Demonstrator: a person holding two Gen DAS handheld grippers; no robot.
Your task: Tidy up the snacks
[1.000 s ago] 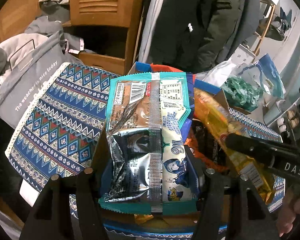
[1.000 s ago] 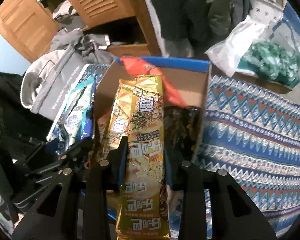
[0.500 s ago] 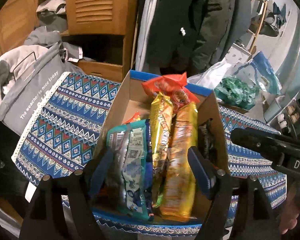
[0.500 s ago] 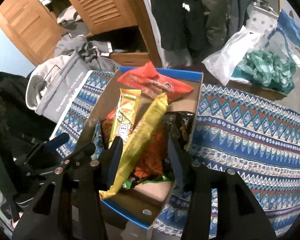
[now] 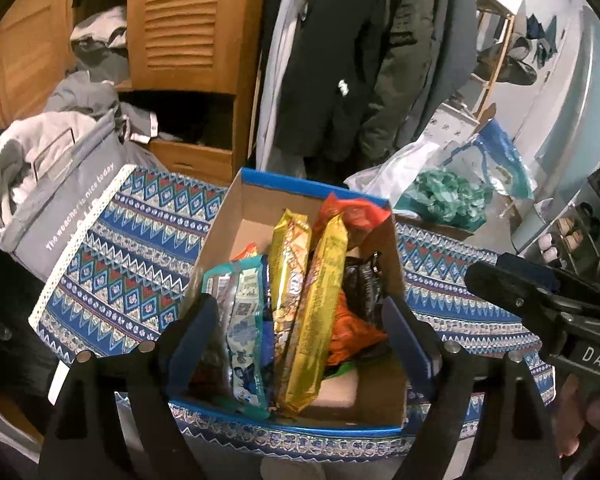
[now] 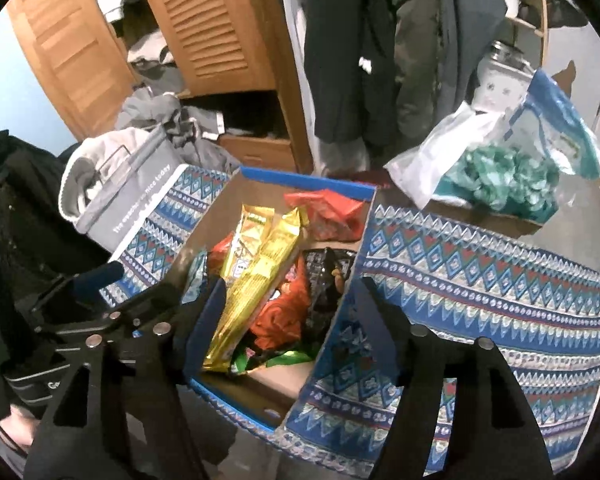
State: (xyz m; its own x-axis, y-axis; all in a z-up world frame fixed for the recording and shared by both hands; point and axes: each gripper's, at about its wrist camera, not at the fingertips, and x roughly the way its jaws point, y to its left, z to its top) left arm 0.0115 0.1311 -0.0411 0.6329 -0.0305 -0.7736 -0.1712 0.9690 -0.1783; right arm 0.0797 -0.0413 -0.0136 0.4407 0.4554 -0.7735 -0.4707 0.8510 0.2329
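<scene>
A cardboard box with a blue rim [image 5: 312,182] [image 6: 304,182] stands on a patterned blue cloth. Upright in it are a teal snack pack [image 5: 244,320], two long yellow packs [image 5: 320,312] [image 6: 260,276], a red bag [image 5: 356,212] [image 6: 324,212], an orange bag [image 6: 288,316] and a dark pack [image 5: 364,284]. My left gripper [image 5: 300,328] hangs above the box, its jaws still opening, nothing pressed between its pads. My right gripper [image 6: 292,304] is also above the box with jaws opening and holds nothing. The right gripper's body shows at the right edge of the left wrist view.
The patterned cloth [image 5: 132,264] [image 6: 480,280] covers the surface around the box. A grey fabric bag [image 5: 60,200] sits at the left. A white plastic bag with green contents [image 5: 448,196] [image 6: 500,176] lies behind right. Hanging coats [image 5: 364,60] and wooden louvred doors [image 5: 188,20] stand behind.
The left gripper let go of the teal pack and the right one the yellow pack; both packs now stand in the box. Both grippers opened and rose away from it.
</scene>
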